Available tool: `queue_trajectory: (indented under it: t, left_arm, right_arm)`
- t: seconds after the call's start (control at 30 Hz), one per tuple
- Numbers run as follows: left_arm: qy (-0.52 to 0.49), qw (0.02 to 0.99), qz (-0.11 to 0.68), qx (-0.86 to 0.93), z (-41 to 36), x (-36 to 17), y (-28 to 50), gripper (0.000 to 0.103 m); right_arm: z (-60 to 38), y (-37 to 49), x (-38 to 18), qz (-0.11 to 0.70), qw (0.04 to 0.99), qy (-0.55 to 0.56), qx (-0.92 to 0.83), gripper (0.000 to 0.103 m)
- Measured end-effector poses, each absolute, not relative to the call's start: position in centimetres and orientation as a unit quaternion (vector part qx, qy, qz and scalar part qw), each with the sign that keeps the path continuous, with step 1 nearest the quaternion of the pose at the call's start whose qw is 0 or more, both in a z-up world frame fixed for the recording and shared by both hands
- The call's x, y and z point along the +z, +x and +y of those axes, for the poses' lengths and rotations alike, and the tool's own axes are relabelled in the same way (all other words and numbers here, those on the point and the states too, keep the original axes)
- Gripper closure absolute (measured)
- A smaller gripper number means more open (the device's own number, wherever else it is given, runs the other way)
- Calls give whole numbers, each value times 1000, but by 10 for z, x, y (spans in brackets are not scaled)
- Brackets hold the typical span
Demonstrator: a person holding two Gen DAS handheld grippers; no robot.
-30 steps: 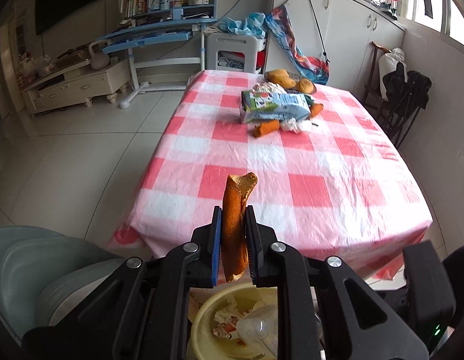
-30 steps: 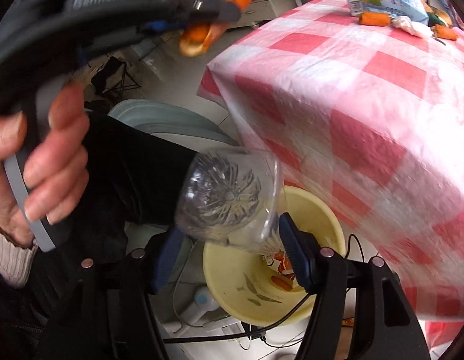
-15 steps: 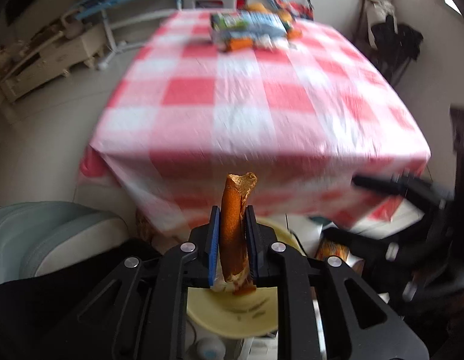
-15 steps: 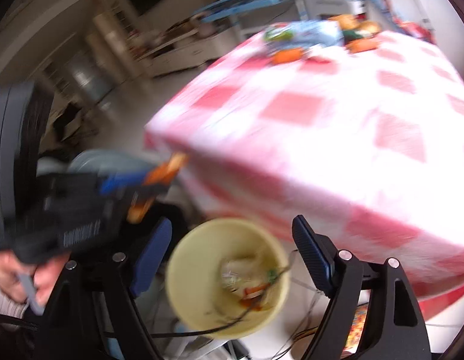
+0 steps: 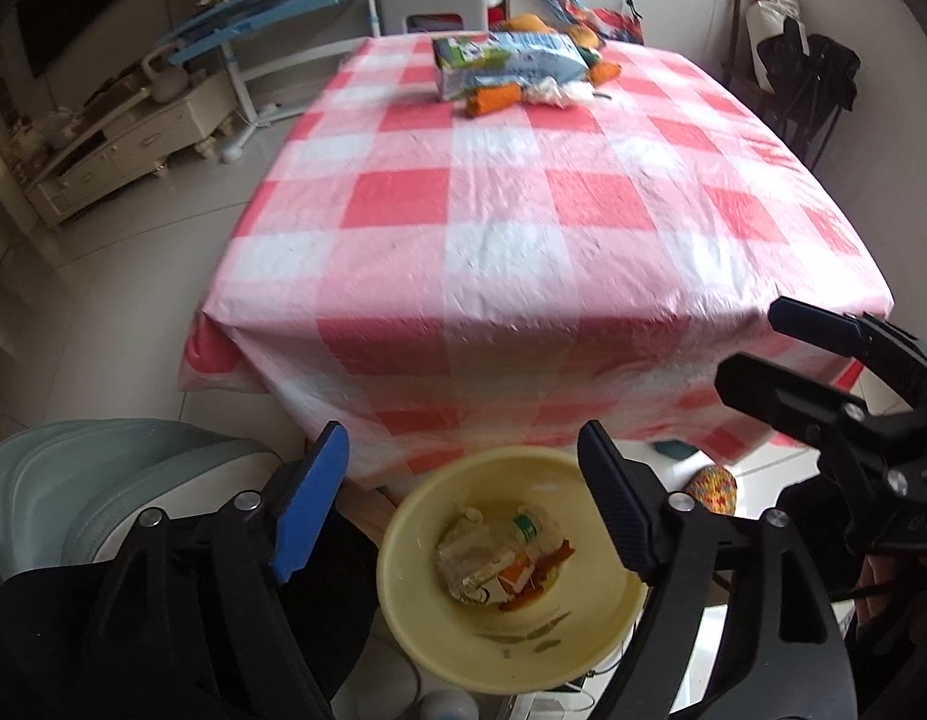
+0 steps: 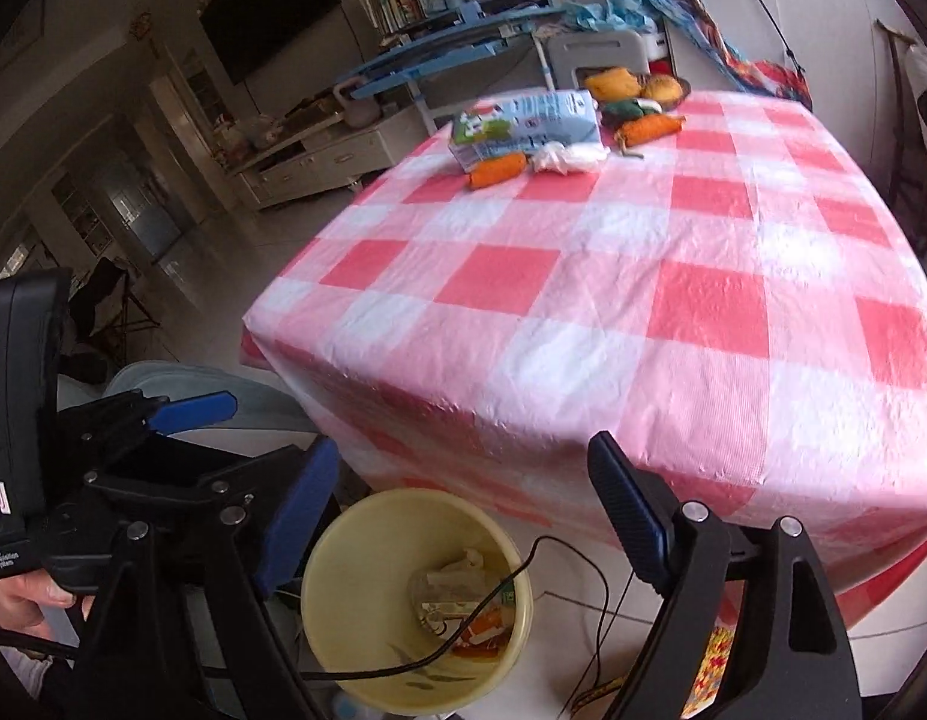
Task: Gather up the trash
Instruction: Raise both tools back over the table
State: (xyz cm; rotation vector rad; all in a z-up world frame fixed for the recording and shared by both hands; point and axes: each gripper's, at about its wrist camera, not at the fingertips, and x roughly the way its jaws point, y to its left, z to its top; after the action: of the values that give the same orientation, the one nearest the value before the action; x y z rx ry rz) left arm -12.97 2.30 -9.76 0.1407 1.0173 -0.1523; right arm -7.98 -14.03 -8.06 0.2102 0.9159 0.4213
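Yellow bin part-filled, both your grippers empty.

Scraps already lie in the bin point(image 5: 511, 576), which sits on the floor directly below your left gripper point(image 5: 463, 504) and your right gripper point(image 6: 463, 516), both spread wide. Left to collect, judging by the far end of the checked table point(image 5: 523, 216): the carton point(image 5: 505, 63), orange peels point(image 5: 493, 99) and crumpled tissue point(image 5: 559, 91), well apart from either gripper.
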Motion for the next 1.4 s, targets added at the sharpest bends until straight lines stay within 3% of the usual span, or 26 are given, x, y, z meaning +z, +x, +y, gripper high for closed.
queue_trajectory:
  t: [0.23,0.87,1.4]
  left_arm:
    - [29,888,456,-50,39,-83,-125,17]
    - [-43,894,443,-46,56,-74,-115,16]
    - [-9,899,434,-57,36,-43,24,16]
  right_arm:
    - [-137,-81,-76,419,881,79,202,22]
    - [-136,-75,-71,408,890,82,186,21]
    - [-139,21,-59,416,892,24,176,22]
